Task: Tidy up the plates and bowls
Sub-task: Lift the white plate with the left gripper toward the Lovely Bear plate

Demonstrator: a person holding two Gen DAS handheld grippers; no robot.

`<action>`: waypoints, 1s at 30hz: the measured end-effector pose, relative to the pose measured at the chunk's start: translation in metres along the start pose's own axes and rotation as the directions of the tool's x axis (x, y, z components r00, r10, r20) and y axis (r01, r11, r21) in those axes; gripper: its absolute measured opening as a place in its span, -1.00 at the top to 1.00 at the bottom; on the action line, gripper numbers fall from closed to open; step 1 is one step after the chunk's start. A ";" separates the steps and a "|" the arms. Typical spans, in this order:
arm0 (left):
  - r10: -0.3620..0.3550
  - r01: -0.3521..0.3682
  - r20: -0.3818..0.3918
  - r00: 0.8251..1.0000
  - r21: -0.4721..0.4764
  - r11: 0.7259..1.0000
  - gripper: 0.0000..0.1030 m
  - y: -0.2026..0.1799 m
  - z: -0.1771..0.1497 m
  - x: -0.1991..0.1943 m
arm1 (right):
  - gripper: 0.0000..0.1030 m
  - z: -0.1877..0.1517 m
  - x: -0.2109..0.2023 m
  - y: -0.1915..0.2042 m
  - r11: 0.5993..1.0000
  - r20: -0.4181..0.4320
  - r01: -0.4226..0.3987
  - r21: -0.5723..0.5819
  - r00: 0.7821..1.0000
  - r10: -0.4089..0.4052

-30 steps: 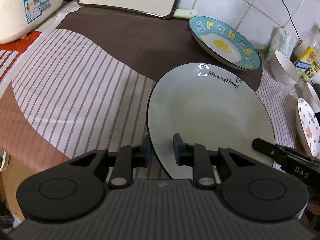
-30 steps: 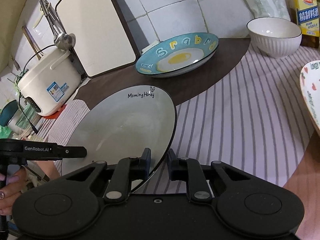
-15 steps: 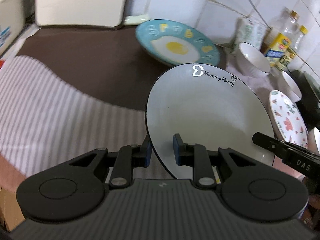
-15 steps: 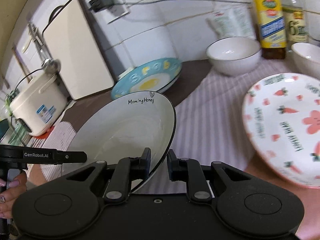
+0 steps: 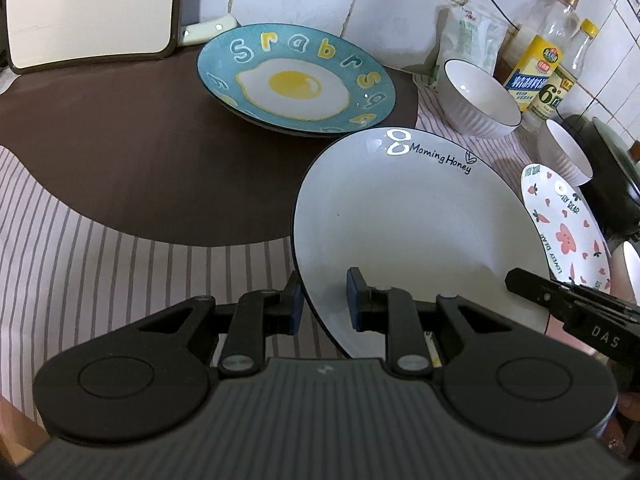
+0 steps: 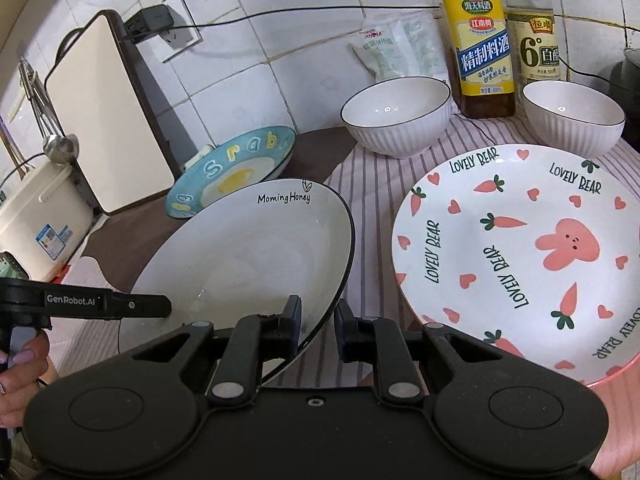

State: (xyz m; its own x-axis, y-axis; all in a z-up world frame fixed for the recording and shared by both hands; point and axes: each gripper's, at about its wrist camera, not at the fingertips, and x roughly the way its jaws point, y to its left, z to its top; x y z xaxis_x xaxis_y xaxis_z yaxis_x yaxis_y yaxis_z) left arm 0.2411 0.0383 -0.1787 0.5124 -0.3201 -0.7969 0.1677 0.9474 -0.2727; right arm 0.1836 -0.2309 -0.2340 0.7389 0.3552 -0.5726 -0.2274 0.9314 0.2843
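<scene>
The white plate [image 5: 408, 220] is held clear of the surface [image 5: 100, 272], jaws of left gripper [image 5: 323, 301] and right gripper [image 6: 318, 330] clamped on opposite rims, just beside the bear plate [image 6: 520, 252], presumably for stacking.

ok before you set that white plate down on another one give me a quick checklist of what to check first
1. Left gripper clamped on the white plate rim: ok.
2. Right gripper clamped on the opposite rim: ok.
3. White plate empty: ok.
4. Carrot plate bare, free to take a plate: ok.
5. Egg plate bare, already sitting on another plate: ok.
6. Gap between the white plate's underside and the cloth: cannot tell.
</scene>
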 end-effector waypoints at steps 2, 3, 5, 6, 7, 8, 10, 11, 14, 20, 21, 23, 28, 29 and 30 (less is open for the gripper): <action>0.001 -0.001 -0.009 1.000 0.001 1.000 0.60 0.000 0.001 0.004 | 0.58 0.001 0.003 -0.001 1.000 -0.003 0.009 -0.014 1.000 -0.009; 0.001 -0.001 -0.013 1.000 0.002 1.000 0.60 0.000 0.002 0.006 | 0.58 0.002 0.004 -0.001 1.000 -0.002 0.014 -0.017 1.000 -0.014; -0.002 0.002 -0.017 1.000 0.003 1.000 0.60 -0.001 0.004 0.008 | 0.58 0.003 0.006 -0.002 0.999 -0.003 0.022 -0.024 1.000 -0.022; -0.004 0.005 -0.019 1.000 0.005 1.000 0.60 -0.001 0.004 0.008 | 0.58 0.004 0.006 -0.002 0.999 -0.004 0.027 -0.029 1.000 -0.027; -0.005 0.005 -0.021 1.000 0.008 1.000 0.60 -0.001 0.004 0.008 | 0.59 0.004 0.006 -0.001 0.999 -0.007 0.033 -0.037 0.999 -0.034; -0.005 0.005 -0.022 1.000 0.010 1.000 0.60 -0.002 0.003 0.009 | 0.59 0.004 0.007 0.000 0.998 -0.010 0.042 -0.050 0.999 -0.042; -0.002 0.002 -0.020 1.000 0.005 1.000 0.60 -0.002 0.002 0.010 | 0.58 0.004 0.006 0.002 0.996 -0.004 0.052 -0.070 0.999 -0.053; -0.002 0.002 -0.020 1.000 0.000 1.000 0.60 -0.002 0.002 0.010 | 0.58 0.004 0.006 0.002 0.996 -0.005 0.055 -0.070 0.998 -0.055; 0.004 -0.004 -0.024 1.000 0.005 1.000 0.60 -0.003 0.002 0.011 | 0.58 0.005 0.009 0.001 0.996 -0.027 0.069 -0.061 0.997 -0.071; 0.044 -0.044 -0.042 0.998 0.016 0.999 0.53 -0.011 0.003 0.009 | 0.50 0.005 0.002 0.010 0.986 -0.027 0.109 -0.129 0.993 -0.114; 0.049 -0.048 -0.047 0.998 0.010 0.999 0.53 -0.011 0.002 0.007 | 0.44 0.005 -0.002 0.011 0.985 -0.024 0.108 -0.137 0.993 -0.112; 0.055 -0.055 -0.047 0.997 0.003 0.998 0.46 -0.012 0.000 0.001 | 0.35 0.004 -0.016 0.011 0.986 -0.013 0.102 -0.131 0.994 -0.105; 0.072 -0.072 -0.033 0.997 0.010 0.997 0.32 -0.018 -0.006 -0.024 | 0.21 -0.004 -0.058 0.003 0.991 0.028 0.088 -0.104 0.996 -0.085; 0.071 -0.071 -0.030 0.997 0.015 0.997 0.31 -0.020 -0.007 -0.029 | 0.21 -0.006 -0.066 0.001 0.991 0.038 0.090 -0.102 0.996 -0.086; 0.069 -0.069 -0.025 0.997 0.022 0.997 0.31 -0.023 -0.008 -0.034 | 0.20 -0.007 -0.074 -0.002 0.991 0.050 0.093 -0.100 0.995 -0.088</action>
State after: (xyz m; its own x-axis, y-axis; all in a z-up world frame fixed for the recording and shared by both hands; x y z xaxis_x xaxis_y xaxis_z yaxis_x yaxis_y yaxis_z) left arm 0.2126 0.0271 -0.1495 0.5013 -0.2538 -0.8272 0.1503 0.9670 -0.2056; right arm 0.1251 -0.2581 -0.1979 0.7868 0.2671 -0.5565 -0.2201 0.9637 0.1513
